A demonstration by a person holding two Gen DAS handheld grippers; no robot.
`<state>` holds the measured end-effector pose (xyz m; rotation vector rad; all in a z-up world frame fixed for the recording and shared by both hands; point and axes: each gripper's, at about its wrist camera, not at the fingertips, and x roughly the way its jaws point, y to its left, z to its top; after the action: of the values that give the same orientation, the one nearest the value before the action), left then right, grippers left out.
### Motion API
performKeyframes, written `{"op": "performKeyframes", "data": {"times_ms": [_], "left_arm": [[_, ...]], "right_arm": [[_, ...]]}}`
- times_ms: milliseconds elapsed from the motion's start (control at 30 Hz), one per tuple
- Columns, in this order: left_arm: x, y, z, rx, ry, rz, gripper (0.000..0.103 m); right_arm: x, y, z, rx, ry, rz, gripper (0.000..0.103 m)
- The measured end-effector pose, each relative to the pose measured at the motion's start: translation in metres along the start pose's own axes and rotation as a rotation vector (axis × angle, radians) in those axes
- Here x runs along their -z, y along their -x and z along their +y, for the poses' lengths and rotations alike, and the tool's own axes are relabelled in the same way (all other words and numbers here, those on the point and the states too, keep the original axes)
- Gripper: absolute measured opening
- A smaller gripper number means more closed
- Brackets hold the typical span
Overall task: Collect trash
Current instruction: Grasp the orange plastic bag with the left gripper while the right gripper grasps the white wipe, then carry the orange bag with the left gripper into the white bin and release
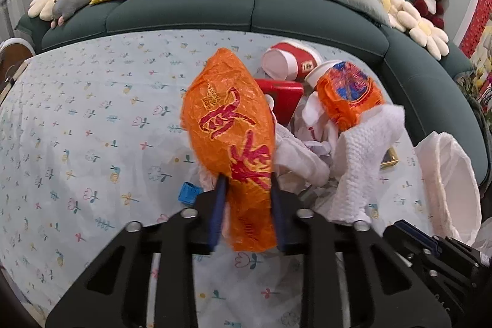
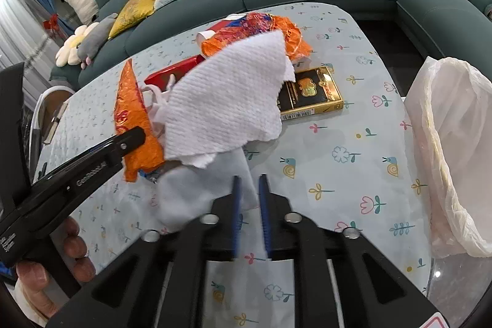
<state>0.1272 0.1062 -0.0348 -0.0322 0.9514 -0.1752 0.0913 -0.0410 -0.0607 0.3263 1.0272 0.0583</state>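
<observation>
The left gripper (image 1: 247, 195) has its blue fingers (image 1: 219, 205) nearly closed, pinching the near end of a crumpled orange plastic wrapper with red lettering (image 1: 229, 125), which stands up above the flower-printed pale blue desk (image 1: 77, 128). The right gripper (image 2: 249, 192) has its fingers (image 2: 236, 199) close together, clamped on the trailing corner of a white textured paper towel (image 2: 224, 100); the sheet fans out above the litter pile. That pile lies at the far middle of the desk: a red-and-white paper cup (image 1: 289, 60), a red flat packet (image 1: 281, 96), a second orange-and-blue wrapper (image 1: 349, 91) and a black-and-gold cigarette box (image 2: 312, 92). A white plastic bin bag (image 2: 455, 149) stands open at the desk's right edge. A dark green sofa (image 1: 184, 11) curves behind.
</observation>
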Motion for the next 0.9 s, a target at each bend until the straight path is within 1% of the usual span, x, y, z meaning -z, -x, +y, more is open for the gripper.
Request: {"op": "performKeyframes", "data": {"times_ms": [33, 67, 100, 233, 333, 467, 500, 533, 600, 667, 800, 900], "left_arm": [[0.000, 0.004, 0.002, 0.004, 0.006, -0.005, 0.022], [0.002, 0.009, 0.004, 0.009, 0.015, -0.012, 0.021], [0.003, 0.013, 0.005, 0.011, 0.019, -0.017, 0.021], [0.012, 0.025, 0.010, 0.000, 0.023, -0.023, 0.021], [0.019, 0.034, 0.013, 0.017, 0.037, -0.020, 0.021], [0.025, 0.042, 0.016, 0.030, 0.048, -0.016, 0.021], [0.026, 0.042, 0.016, 0.030, 0.048, -0.014, 0.021], [0.027, 0.042, 0.016, 0.030, 0.049, -0.012, 0.021], [0.028, 0.043, 0.016, 0.031, 0.050, -0.008, 0.021], [0.030, 0.046, 0.015, 0.031, 0.048, -0.008, 0.021], [0.031, 0.053, 0.012, 0.040, 0.053, -0.013, 0.021], [0.032, 0.061, 0.005, 0.046, 0.045, -0.026, 0.021]], "right_arm": [[0.000, 0.002, 0.002, -0.003, 0.005, -0.009, 0.034], [0.001, 0.004, 0.004, -0.001, 0.011, -0.017, 0.048], [0.001, 0.005, 0.006, -0.004, 0.019, -0.024, 0.055], [0.005, 0.000, 0.013, -0.029, 0.042, 0.001, 0.056], [0.008, -0.006, 0.022, -0.045, 0.068, 0.020, 0.056], [0.010, -0.016, 0.038, -0.025, 0.112, 0.038, 0.056], [0.011, -0.021, 0.039, -0.017, 0.113, 0.047, 0.055], [0.011, -0.025, 0.038, -0.013, 0.110, 0.055, 0.051], [0.013, -0.030, 0.035, -0.011, 0.099, 0.073, 0.022], [0.014, -0.029, 0.031, -0.020, 0.089, 0.085, 0.008], [0.014, -0.011, 0.027, -0.026, 0.101, 0.060, 0.006], [0.014, 0.013, 0.024, -0.063, 0.104, 0.029, 0.006]]}}
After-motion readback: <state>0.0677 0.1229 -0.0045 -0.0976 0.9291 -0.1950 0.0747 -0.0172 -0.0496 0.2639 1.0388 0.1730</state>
